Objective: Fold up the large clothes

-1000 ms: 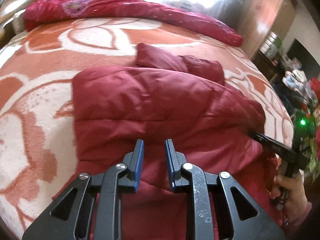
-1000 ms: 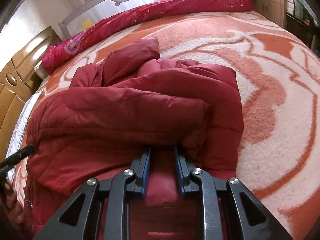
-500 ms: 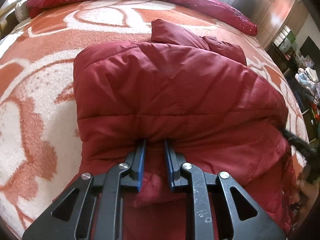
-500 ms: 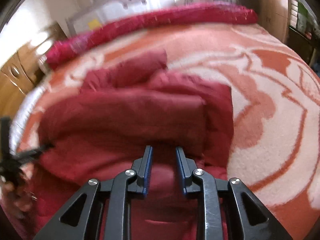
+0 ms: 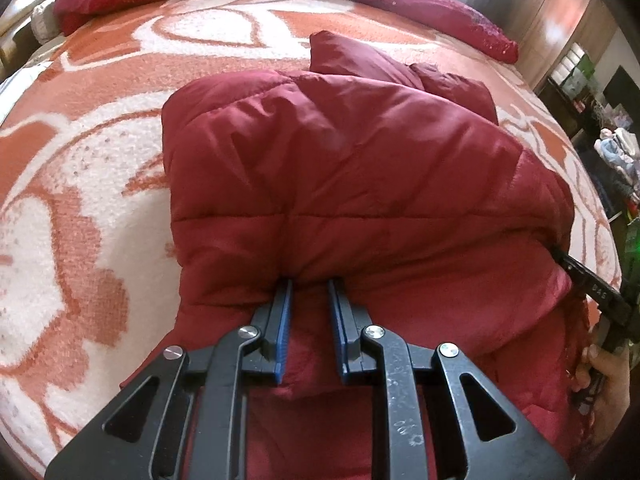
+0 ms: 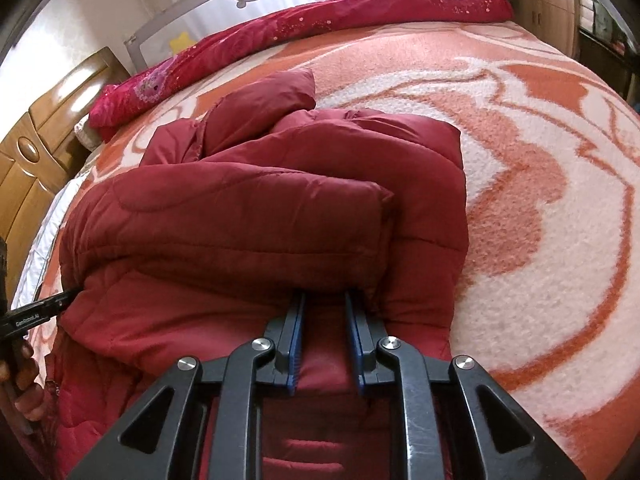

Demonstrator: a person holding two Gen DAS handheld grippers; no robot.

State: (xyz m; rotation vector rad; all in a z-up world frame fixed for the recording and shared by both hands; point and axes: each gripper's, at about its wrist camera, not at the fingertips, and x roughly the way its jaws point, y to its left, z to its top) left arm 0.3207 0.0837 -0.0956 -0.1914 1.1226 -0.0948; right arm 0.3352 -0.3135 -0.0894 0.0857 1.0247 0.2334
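Note:
A dark red quilted jacket (image 5: 340, 168) lies on the bed, its near part lifted and folded over toward the far side; it also shows in the right wrist view (image 6: 260, 216). My left gripper (image 5: 311, 286) is shut on a thick fold of the jacket's hem, its tips buried under the folded edge. My right gripper (image 6: 325, 298) is shut on the hem on the other side, tips likewise hidden under the fold. Each gripper shows at the edge of the other's view, the right one (image 5: 592, 288) and the left one (image 6: 36, 312).
The bed has an orange and white patterned blanket (image 5: 80, 184). A rolled crimson quilt (image 6: 320, 24) lies along the far edge. A wooden headboard (image 6: 36, 120) stands at the left, and cupboards and clutter (image 5: 592, 92) at the right.
Both grippers have carried the jacket's hem forward, so the fold now lies further over the jacket. The jacket fills more of both views.

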